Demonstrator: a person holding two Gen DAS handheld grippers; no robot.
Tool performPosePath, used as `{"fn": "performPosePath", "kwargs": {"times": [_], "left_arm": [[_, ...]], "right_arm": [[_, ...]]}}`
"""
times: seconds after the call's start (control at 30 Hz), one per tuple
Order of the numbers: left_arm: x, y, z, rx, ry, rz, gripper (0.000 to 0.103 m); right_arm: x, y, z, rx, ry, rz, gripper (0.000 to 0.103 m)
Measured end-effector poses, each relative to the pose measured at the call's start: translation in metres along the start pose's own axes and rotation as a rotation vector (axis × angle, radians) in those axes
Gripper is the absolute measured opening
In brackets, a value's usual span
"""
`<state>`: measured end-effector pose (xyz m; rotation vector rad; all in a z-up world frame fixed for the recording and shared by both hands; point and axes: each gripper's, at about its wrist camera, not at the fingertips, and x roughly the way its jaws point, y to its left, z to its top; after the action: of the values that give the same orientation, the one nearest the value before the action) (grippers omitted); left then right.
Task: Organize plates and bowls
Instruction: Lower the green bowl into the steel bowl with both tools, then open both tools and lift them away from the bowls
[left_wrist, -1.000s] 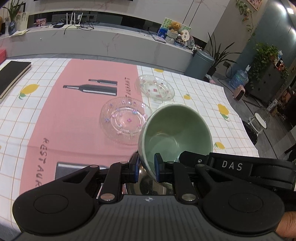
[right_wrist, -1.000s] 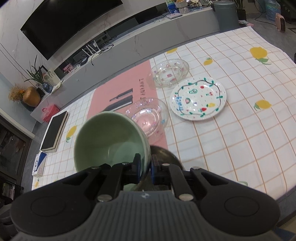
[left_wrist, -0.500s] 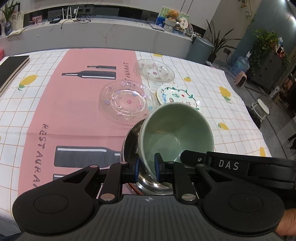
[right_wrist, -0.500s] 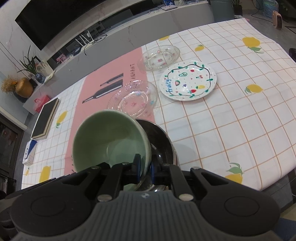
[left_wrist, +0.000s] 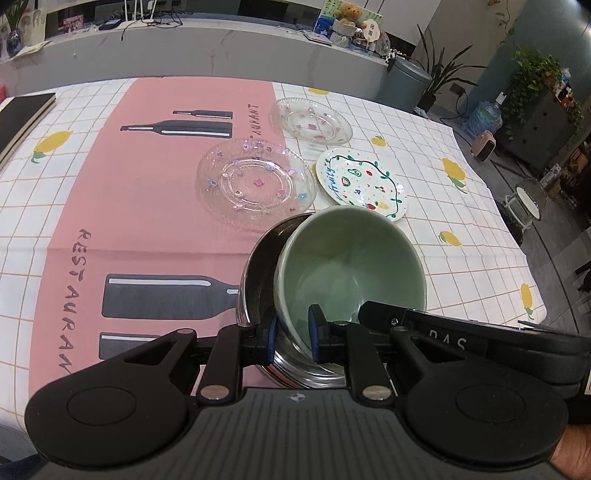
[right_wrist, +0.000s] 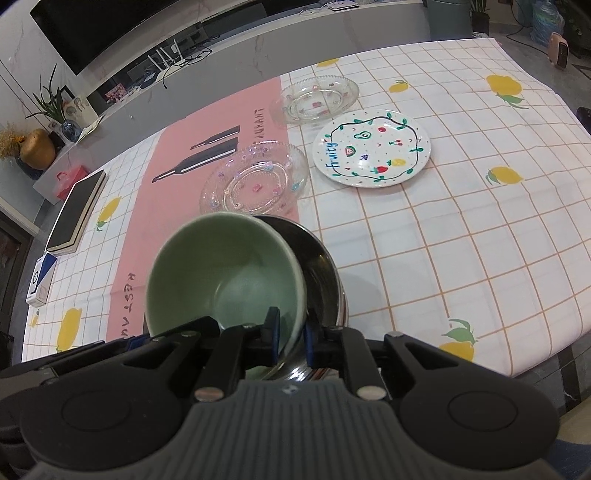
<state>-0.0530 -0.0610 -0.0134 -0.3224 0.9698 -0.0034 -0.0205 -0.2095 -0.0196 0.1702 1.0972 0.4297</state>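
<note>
Both grippers pinch the green bowl (left_wrist: 351, 266) by its rim, the left gripper (left_wrist: 291, 334) firm, the right gripper (right_wrist: 290, 338) with jaws opening around that rim. The bowl sits tilted inside the steel bowl (right_wrist: 317, 266); it should settle level before release. The glass plate (left_wrist: 255, 182) lies just beyond, and the table edge runs close on the right.

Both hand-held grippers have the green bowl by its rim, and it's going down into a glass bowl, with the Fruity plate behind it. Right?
Not quite: the green bowl is going into a steel bowl, not a glass one, as the right wrist view shows. The rest holds: the left hand-held gripper and the right hand-held gripper, now opening, straddle its rim, and the Fruity plate lies behind.
</note>
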Motion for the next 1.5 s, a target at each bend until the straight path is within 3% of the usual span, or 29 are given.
{"fn": "performPosePath", "kwargs": {"times": [0.47,0.63,0.93,1.2,1.5], "left_arm": [[0.002,0.013,0.008,-0.095,0.048,-0.053,0.022],[-0.002,0.017,0.012,-0.119,0.039,-0.063,0.028],[-0.003,0.015,0.013,-0.11,0.036,-0.054,0.029],[-0.014,0.009,0.016,-0.025,-0.021,0.031,0.033],[-0.014,0.01,0.017,-0.027,-0.026,0.024,0.037]], "right_arm": [[-0.002,0.002,0.001,0.0,-0.005,0.001,0.02],[-0.001,0.003,0.001,-0.005,-0.007,0.005,0.023],[-0.001,0.004,0.001,-0.01,-0.012,0.006,0.025],[-0.004,0.008,0.001,-0.032,-0.034,0.009,0.033],[-0.007,0.007,0.002,-0.03,-0.049,0.016,0.035]]}}
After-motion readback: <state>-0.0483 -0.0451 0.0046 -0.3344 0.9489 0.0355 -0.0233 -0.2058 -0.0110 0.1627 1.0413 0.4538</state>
